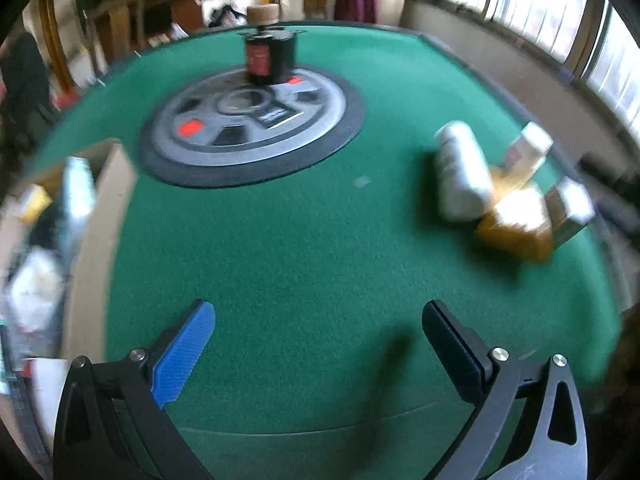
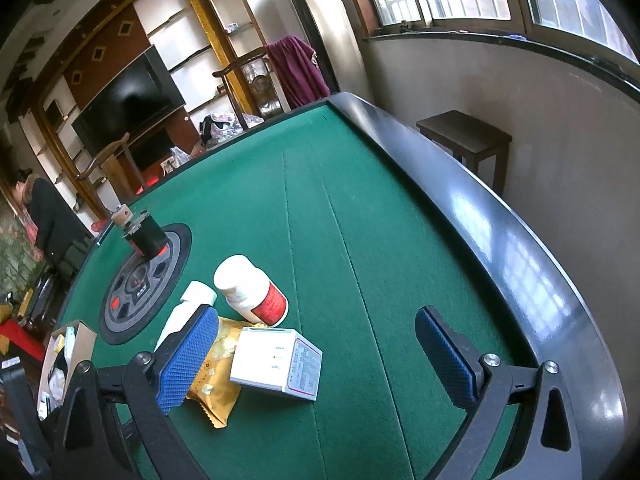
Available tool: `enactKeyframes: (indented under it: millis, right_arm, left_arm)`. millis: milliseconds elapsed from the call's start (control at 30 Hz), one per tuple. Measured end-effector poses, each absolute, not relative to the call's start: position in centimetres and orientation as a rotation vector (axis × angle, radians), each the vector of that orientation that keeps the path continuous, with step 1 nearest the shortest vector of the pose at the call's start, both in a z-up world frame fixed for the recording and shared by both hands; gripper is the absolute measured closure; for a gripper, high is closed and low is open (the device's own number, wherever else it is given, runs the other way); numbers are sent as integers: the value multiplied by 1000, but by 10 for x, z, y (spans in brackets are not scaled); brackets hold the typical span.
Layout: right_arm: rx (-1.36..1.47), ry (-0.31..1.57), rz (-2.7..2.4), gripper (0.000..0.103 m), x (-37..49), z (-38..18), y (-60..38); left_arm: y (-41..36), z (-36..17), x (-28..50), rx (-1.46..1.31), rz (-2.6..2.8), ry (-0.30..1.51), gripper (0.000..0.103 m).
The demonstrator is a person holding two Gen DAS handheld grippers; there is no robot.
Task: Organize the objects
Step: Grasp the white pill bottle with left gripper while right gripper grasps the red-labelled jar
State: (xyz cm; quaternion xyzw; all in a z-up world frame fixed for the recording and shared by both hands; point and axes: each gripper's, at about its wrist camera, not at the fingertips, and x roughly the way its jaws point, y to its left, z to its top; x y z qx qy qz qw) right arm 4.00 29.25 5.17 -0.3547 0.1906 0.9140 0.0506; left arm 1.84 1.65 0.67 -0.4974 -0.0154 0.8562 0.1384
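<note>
In the left wrist view a cardboard box (image 1: 100,216) is sitting at the left edge, the left gripper (image 1: 318,338) is hanging with jaws apart over bare green felt (image 1: 280,240) – a blurred pile lying at right. In the right wrist view the white bottle (image 2: 250,290), yellow packet (image 2: 216,376) and white carton (image 2: 276,362) are clustering left of centre, while the right gripper (image 2: 316,350) is gaping empty – its left finger overlapping the packet
</note>
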Motion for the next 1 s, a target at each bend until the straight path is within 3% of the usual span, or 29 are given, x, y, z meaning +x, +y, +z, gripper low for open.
enactKeyframes:
  millis: [100, 433, 500, 667, 800, 1000]
  right_arm:
    - [-1080, 594, 2780, 2, 40, 51, 293]
    - [-1079, 622, 2782, 2, 41, 51, 298]
    - [-1074, 634, 2779, 2, 42, 51, 300]
    - [-1080, 665, 2768, 2, 42, 49, 304]
    - [-1086, 656, 2768, 2, 41, 49, 303]
    - [-1086, 644, 2771, 2, 41, 48, 303]
  left_arm:
    - [23, 18, 3, -1436, 2458, -131, 0]
    - [97, 27, -43, -1275, 2498, 95, 1]
    - [110, 24, -46, -1250, 2486, 176, 11]
    - [118, 7, -52, -1321, 2417, 211, 66]
    - [117, 6, -46, -1291, 2431, 260, 70]
    - [89, 21, -31, -1273, 2422, 137, 70]
